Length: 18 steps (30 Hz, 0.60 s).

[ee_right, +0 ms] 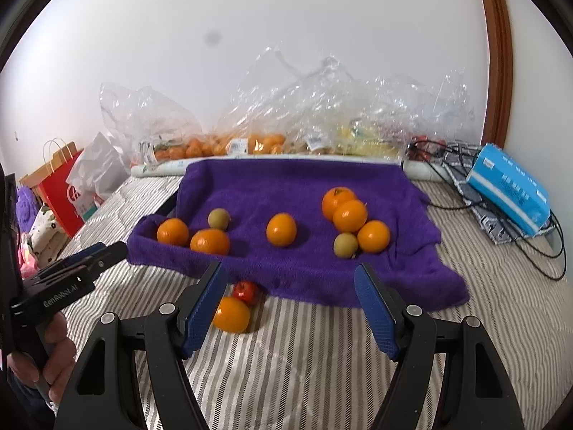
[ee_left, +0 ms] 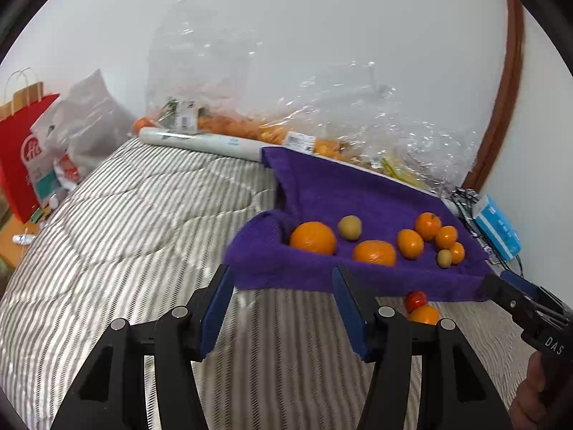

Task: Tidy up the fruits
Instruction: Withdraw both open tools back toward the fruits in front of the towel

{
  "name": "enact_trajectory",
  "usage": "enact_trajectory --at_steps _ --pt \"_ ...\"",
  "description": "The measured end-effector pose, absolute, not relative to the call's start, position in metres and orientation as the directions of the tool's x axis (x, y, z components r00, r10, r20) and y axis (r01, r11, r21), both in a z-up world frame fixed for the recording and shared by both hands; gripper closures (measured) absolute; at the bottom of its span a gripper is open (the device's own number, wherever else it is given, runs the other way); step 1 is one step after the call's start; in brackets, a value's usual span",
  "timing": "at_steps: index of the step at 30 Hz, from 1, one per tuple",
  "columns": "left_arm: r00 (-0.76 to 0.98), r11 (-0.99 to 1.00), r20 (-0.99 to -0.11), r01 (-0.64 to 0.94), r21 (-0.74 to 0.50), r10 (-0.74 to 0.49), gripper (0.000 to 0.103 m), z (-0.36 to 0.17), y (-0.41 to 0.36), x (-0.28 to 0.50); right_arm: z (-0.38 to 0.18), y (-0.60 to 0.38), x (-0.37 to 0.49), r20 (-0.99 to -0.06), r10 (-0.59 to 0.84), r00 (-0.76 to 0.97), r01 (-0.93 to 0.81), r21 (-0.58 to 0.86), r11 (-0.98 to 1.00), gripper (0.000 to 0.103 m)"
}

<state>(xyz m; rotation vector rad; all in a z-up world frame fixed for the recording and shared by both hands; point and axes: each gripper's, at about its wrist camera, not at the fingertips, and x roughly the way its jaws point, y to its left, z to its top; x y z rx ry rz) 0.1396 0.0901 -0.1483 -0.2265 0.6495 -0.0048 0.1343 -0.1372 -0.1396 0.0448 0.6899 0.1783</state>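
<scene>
Both tools gape wide and empty above the striped bed quilt (ee_right: 322, 351): the left tool (ee_left: 283, 308) and the right tool (ee_right: 290, 308). Glossy round oranges (ee_right: 281, 229) and two dull green-yellow fruits (ee_right: 346, 245) lie scattered on the purple fleece towel (ee_right: 286, 186). One orange (ee_right: 231, 314) touches a small red fruit (ee_right: 246, 292) off the towel, partly hidden by a blue finger (ee_right: 204, 313).

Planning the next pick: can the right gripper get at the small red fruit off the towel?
Probably yes: the right gripper is open, and the small red fruit lies just ahead, though an orange touches it.
</scene>
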Motion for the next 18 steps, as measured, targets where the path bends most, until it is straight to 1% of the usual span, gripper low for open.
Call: enact_trajectory --at_steps 3,6,10,14,18 --pt "0.788 0.974 -0.613 -0.092 -0.205 -0.054 0.048 -0.151 0.095 0.137 -0.145 -0.132 0.134 -0.642 0.177 0.746 -0.149 0.098 0.984 0.03" --pt "0.781 0.974 -0.621 -0.09 -0.209 -0.061 0.048 -0.152 0.097 0.137 -0.151 -0.123 0.133 -0.656 0.184 0.732 -0.171 0.083 0.982 0.03" --pt "0.779 0.982 -0.625 -0.077 -0.172 -0.049 0.048 -0.153 0.09 0.138 -0.159 -0.113 0.134 -0.675 0.191 0.713 -0.201 0.065 0.978 0.03" --pt "0.777 0.986 -0.628 -0.067 -0.154 -0.045 0.048 -0.154 0.086 0.139 -0.169 -0.106 0.138 -0.697 0.212 0.685 -0.22 0.079 0.972 0.036" --pt "0.765 0.983 -0.642 -0.075 -0.169 -0.052 0.048 -0.156 0.089 0.142 -0.178 -0.1 0.141 -0.712 0.215 0.669 -0.231 0.075 0.97 0.042"
